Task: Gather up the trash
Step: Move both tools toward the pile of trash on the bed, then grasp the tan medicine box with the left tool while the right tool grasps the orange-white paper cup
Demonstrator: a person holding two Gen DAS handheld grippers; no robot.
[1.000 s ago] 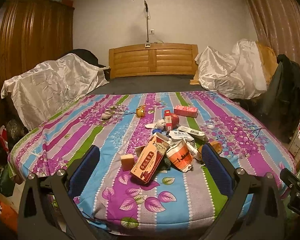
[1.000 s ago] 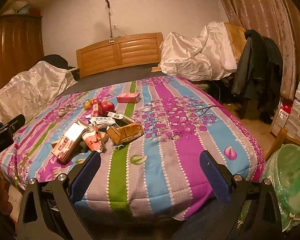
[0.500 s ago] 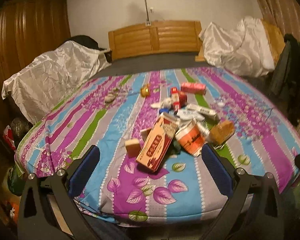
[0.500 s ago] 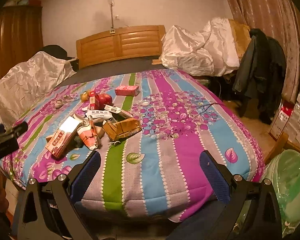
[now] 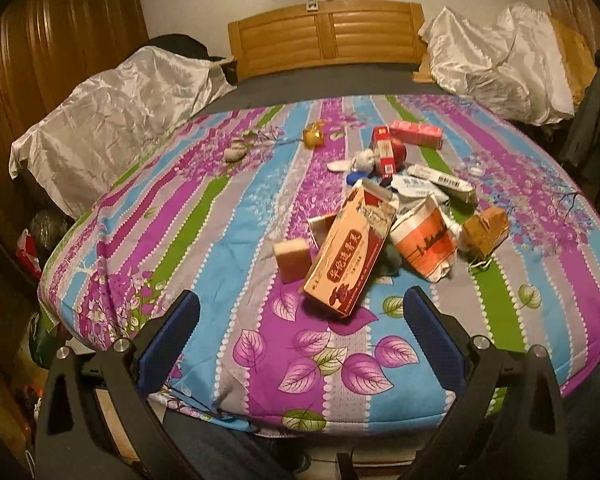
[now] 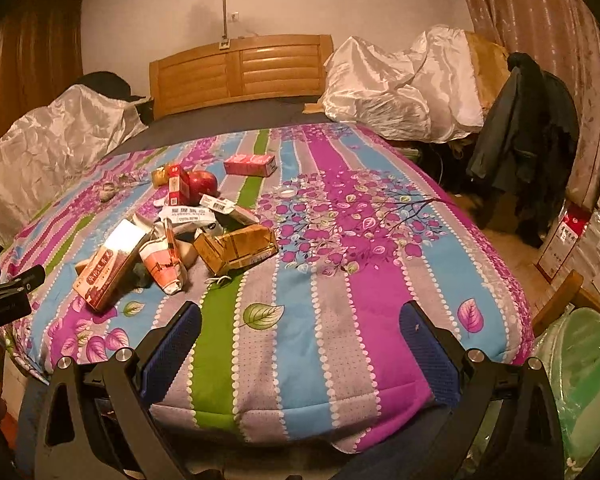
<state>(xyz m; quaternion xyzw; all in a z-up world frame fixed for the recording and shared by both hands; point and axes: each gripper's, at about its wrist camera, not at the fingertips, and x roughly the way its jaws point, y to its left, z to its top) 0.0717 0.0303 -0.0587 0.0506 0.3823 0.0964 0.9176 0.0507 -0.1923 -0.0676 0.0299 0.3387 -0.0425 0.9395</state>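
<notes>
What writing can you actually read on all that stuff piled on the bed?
"ALCOHOL WIPES": white wipes packet, right wrist view.
"华佗透骨灵", as best it reads: large red and cream carton, left wrist view.
Barcode, digits too small: white tube box.
Too blurred to read: small red box, pink box, orange paper cup, red and white cartons on the floor.

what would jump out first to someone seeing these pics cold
The loud striped floral bedspread fills both views, with a heap of trash near its middle: a tall red-and-cream carton, a crushed orange cup and a brown box. Both the left gripper and right gripper hang open and empty over the near edge.
</notes>
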